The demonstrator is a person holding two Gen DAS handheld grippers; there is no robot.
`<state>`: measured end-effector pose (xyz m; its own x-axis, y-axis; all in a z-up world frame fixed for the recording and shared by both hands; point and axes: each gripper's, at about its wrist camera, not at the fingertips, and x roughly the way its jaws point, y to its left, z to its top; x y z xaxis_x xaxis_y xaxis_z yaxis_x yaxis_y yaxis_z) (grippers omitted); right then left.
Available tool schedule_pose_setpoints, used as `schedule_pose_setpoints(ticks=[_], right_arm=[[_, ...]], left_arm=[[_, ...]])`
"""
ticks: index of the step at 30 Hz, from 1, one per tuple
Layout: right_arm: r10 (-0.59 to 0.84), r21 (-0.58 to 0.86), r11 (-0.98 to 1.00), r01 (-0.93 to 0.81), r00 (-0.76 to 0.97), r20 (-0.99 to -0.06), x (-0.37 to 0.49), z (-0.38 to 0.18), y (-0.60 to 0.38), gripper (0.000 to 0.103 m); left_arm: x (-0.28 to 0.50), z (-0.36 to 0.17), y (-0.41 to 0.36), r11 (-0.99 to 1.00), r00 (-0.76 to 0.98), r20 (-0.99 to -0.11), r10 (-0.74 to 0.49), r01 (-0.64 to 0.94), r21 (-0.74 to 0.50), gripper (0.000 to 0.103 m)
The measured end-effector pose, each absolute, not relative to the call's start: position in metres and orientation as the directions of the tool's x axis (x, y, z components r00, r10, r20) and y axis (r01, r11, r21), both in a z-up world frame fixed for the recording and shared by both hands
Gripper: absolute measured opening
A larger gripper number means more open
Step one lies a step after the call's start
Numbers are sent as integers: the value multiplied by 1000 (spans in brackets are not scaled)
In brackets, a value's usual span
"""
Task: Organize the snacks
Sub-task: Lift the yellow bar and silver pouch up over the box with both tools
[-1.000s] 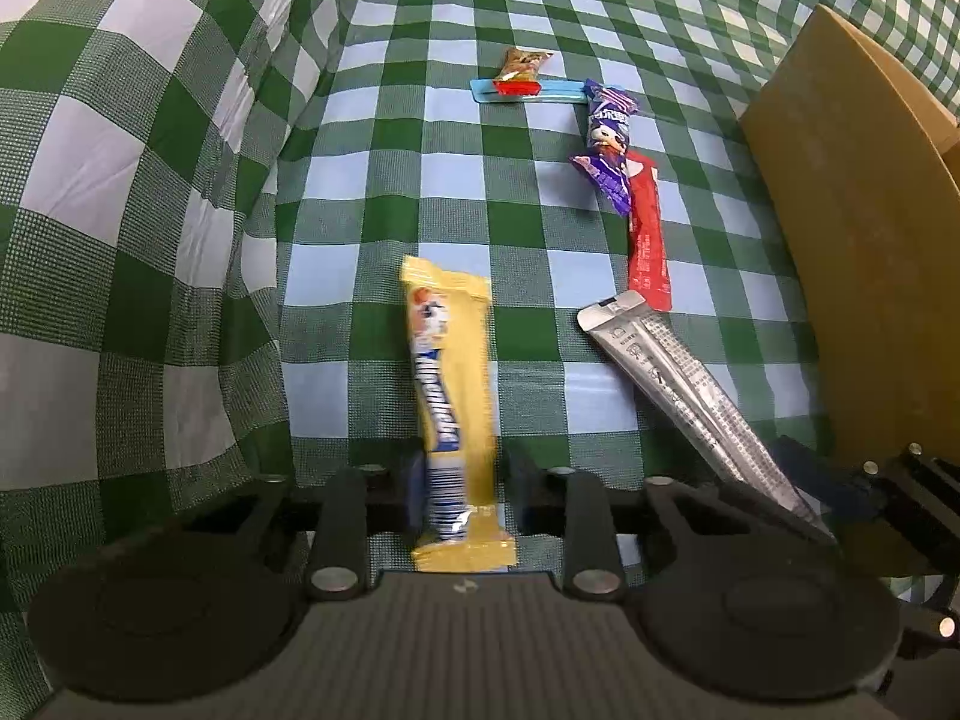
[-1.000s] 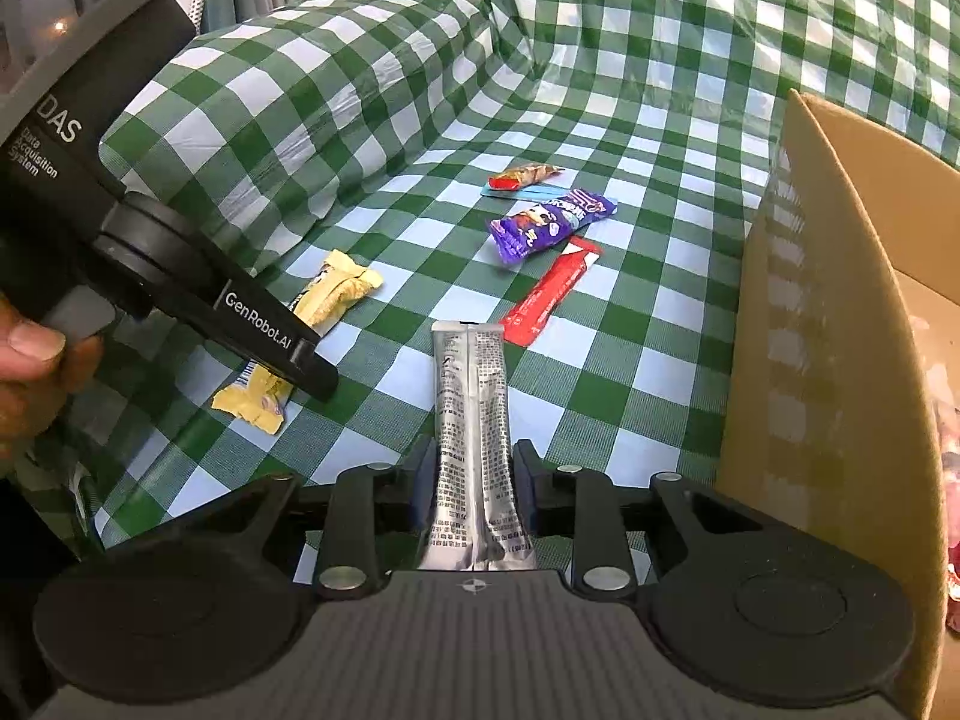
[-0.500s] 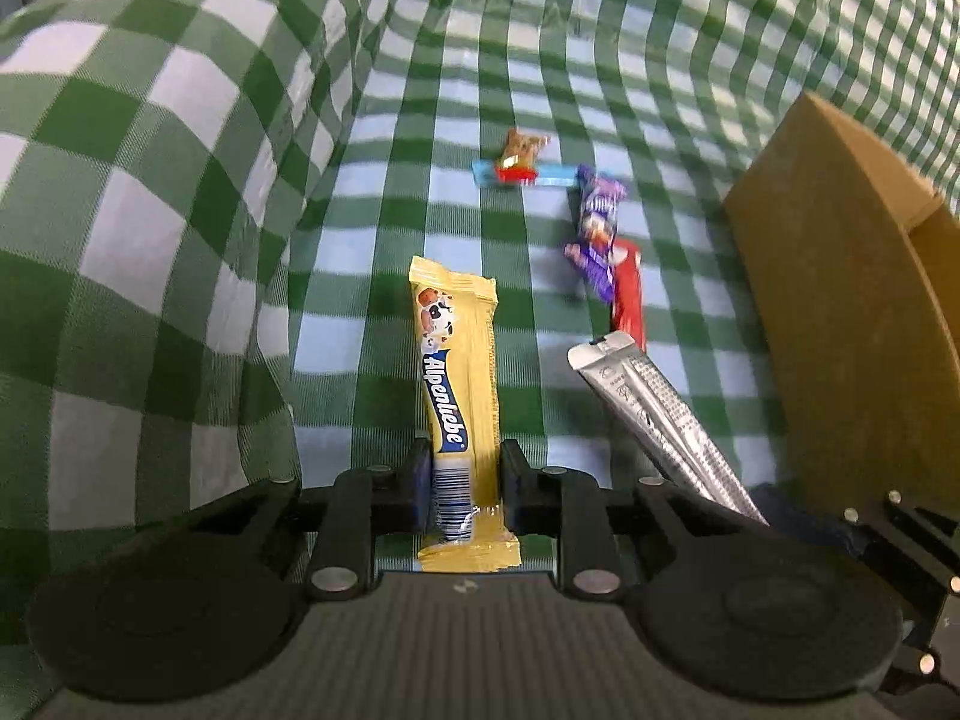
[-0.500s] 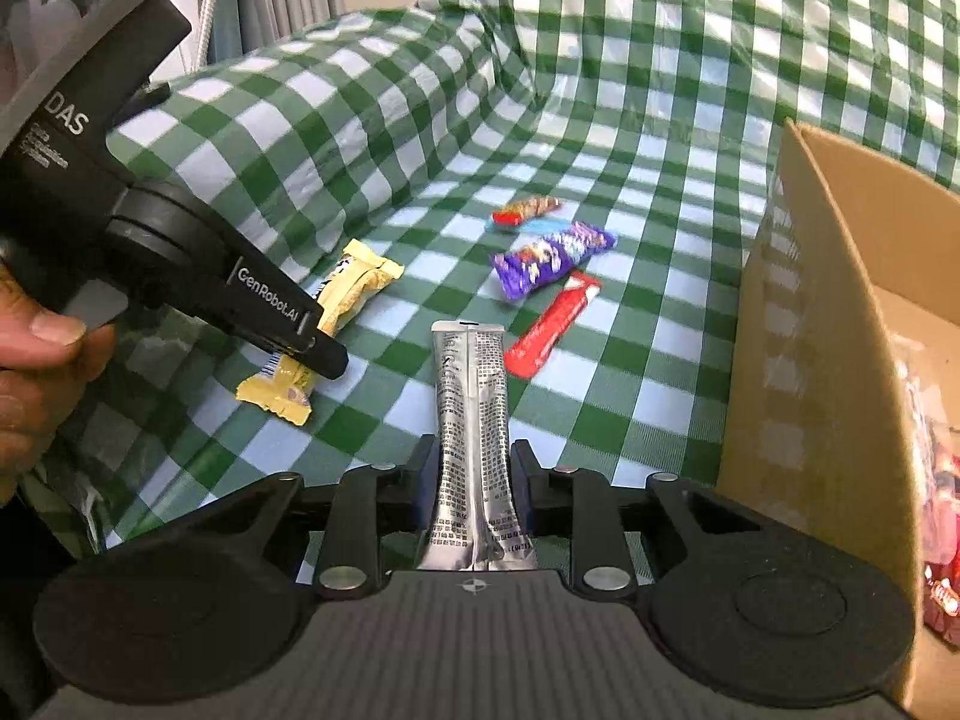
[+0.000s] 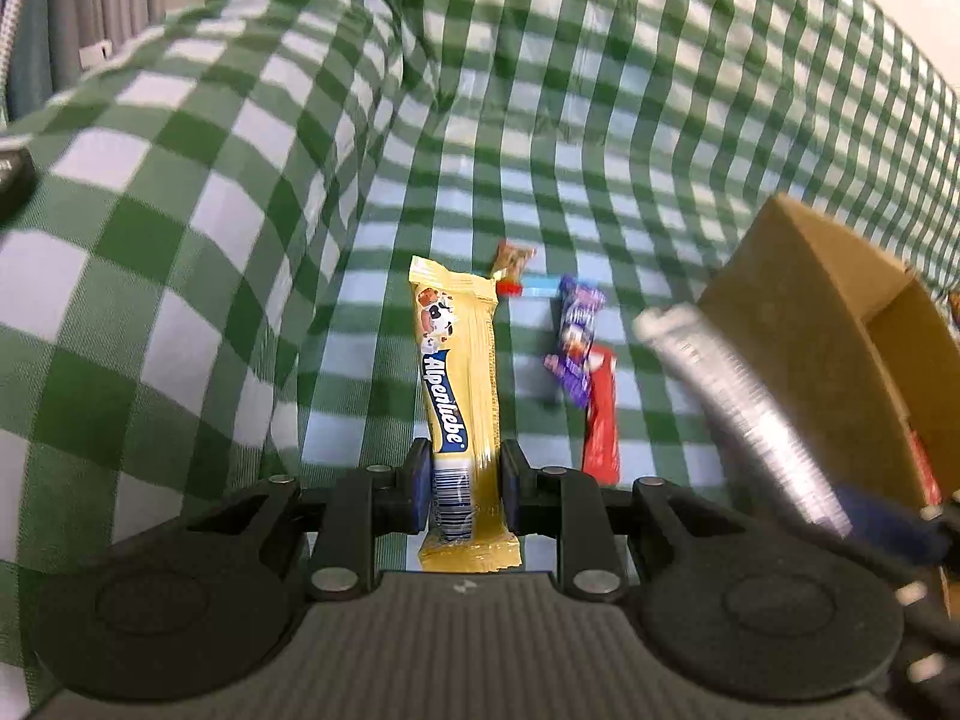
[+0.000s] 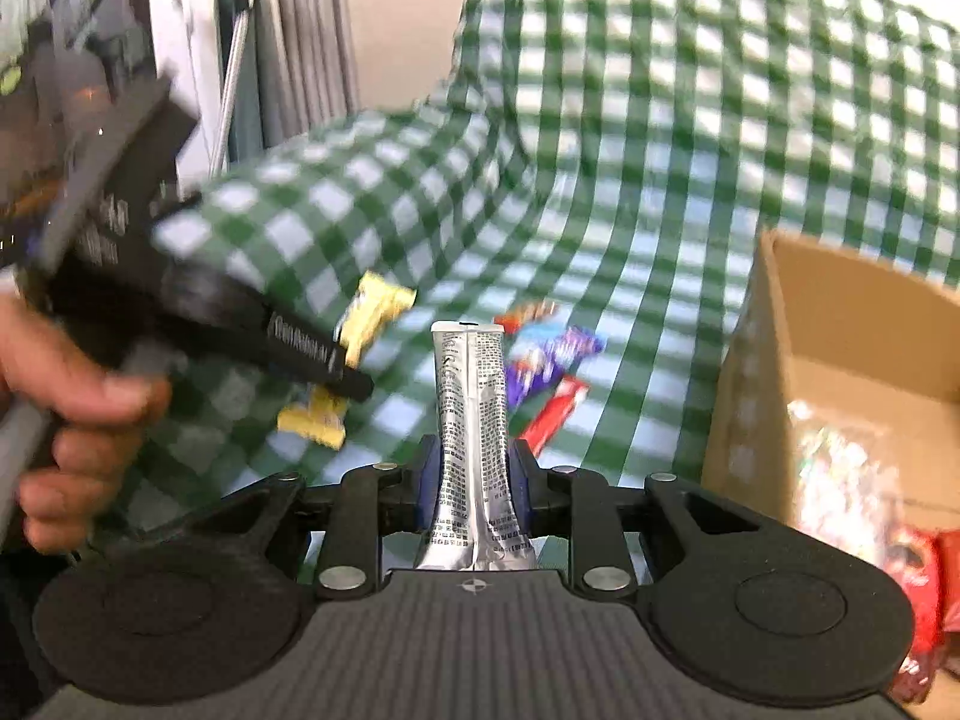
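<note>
My left gripper (image 5: 462, 483) is shut on a yellow Alpenliebe bar (image 5: 459, 372), held up off the green checked cloth (image 5: 180, 240). Over in the right wrist view that same yellow bar (image 6: 372, 318) hangs from the left gripper at the left. A silver sachet (image 6: 474, 420) stands upright between the pads of my right gripper (image 6: 474, 483), which is shut on it. The left wrist view shows that silver sachet (image 5: 744, 414), blurred, in front of the cardboard box (image 5: 840, 324). Lying on the cloth are a purple wrapper (image 5: 576, 330), a red stick (image 5: 602, 420) and a small brown-and-blue snack (image 5: 516, 273).
The open cardboard box (image 6: 840, 324) stands at the right with several wrapped snacks (image 6: 852, 480) inside. A person's hand (image 6: 66, 414) grips the left tool. Curtains and a wall lie beyond the raised back of the cloth.
Both grippers have risen off the cloth with their snacks still clamped. The views tilted upward, so the box's inside and the far wall now show.
</note>
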<state>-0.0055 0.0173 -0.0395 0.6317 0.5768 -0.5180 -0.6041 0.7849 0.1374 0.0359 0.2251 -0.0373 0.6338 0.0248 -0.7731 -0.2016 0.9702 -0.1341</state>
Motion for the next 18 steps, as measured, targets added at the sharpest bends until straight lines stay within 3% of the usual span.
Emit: schedule_pose_setpoints(ticks=[10, 18], right_arm=[[580, 140, 809, -571, 734, -353, 16, 44, -50, 26], [425, 148, 905, -398, 843, -329, 51, 34, -132, 26]], left_arm=[[29, -11, 205, 974, 752, -659, 29, -169, -150, 26], [34, -4, 190, 977, 784, -620, 19, -146, -154, 26]])
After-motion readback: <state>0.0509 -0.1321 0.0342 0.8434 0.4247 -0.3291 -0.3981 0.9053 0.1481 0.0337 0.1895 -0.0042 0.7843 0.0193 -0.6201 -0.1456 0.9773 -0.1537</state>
